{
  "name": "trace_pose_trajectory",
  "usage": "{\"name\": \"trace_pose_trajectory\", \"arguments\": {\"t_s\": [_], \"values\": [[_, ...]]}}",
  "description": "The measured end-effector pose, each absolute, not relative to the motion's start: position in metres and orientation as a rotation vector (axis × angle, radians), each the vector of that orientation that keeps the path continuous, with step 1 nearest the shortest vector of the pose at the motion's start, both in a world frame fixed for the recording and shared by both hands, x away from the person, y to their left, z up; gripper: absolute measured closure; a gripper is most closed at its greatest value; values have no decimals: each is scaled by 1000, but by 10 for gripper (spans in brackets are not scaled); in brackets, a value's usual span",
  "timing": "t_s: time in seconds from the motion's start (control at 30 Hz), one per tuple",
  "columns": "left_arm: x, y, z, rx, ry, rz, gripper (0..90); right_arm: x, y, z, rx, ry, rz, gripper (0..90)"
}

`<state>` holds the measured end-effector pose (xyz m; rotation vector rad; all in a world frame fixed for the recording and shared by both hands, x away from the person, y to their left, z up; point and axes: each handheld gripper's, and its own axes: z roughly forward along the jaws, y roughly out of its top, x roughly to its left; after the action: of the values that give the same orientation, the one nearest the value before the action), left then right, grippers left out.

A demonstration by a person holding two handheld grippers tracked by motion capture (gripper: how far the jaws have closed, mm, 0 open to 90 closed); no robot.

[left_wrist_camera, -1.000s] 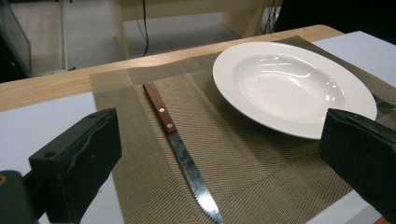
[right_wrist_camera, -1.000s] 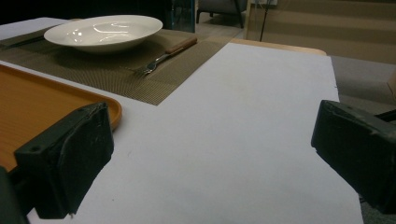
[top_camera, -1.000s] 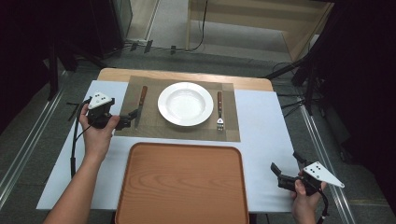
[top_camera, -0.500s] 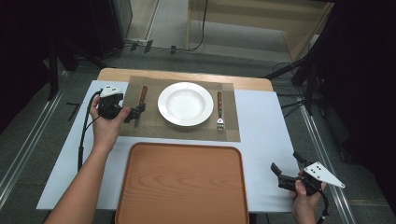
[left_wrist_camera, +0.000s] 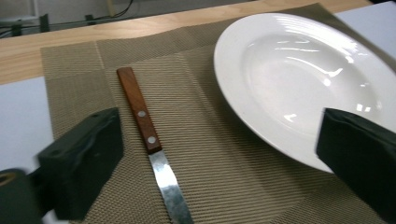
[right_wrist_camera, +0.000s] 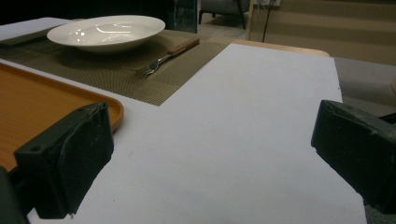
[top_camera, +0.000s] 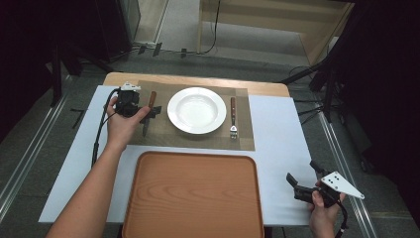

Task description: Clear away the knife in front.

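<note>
Left gripper (top_camera: 148, 112) reaches forward on an outstretched forearm, jaws wide apart; right gripper (top_camera: 302, 179) hangs low, jaws spread.

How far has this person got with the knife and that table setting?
Nothing looks moved yet: the white plate, the wooden-handled fork and the wooden-handled knife all lie on the woven placemat, and the wooden tray is bare. In hand: the open left gripper hangs over the knife. Gripping and lifting remain. The right gripper waits open.
</note>
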<state>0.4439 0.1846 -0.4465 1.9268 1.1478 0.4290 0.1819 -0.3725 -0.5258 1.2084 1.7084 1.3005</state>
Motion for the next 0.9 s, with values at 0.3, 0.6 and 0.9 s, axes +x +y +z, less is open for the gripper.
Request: {"name": "trace_pose_trajectory", "arguments": {"t_s": [0.3, 0.6, 0.9], "values": [[464, 183, -453, 1962, 1284, 426, 128, 182, -372, -526, 1218, 1703, 1295, 0], [486, 184, -461, 2064, 1421, 358, 398, 184, -370, -526, 1206, 1711, 1268, 0], [505, 180, -471, 2116, 1529, 368, 558, 183, -371, -526, 1210, 1708, 1277, 0]]}}
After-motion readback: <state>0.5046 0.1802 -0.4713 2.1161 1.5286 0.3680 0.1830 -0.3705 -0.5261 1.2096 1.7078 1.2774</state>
